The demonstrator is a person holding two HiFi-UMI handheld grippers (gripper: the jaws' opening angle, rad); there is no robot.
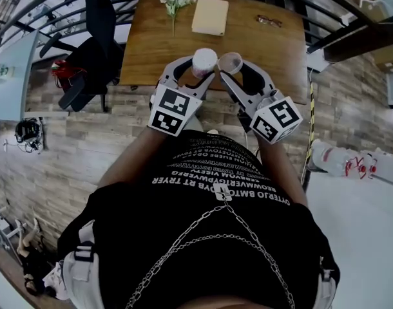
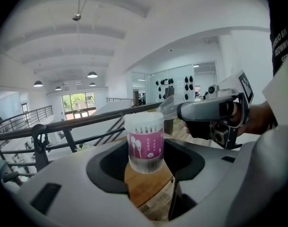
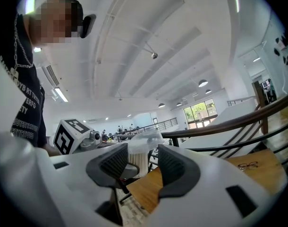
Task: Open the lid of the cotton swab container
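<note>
Over the near edge of the wooden table (image 1: pixel 151 44), my left gripper (image 1: pixel 203 68) is shut on the cotton swab container (image 1: pixel 205 60), a clear tub with a pink label (image 2: pixel 145 144). It stands upright between the jaws, and the white swab tips show at its top. Just to its right, my right gripper (image 1: pixel 230 69) is shut on the clear round lid (image 1: pixel 230 62). The lid (image 2: pixel 167 109) is tilted beside the container's rim, off its top. In the right gripper view the lid (image 3: pixel 147 139) sits between the jaw tips, with the container (image 3: pixel 136 158) behind it.
On the table lie a bunch of white flowers (image 1: pixel 175 2), a pale notebook (image 1: pixel 210 15) and a pair of glasses (image 1: pixel 269 21). A black chair (image 1: pixel 93 50) stands at the table's left. A dark railing (image 2: pixel 87 122) runs behind the table.
</note>
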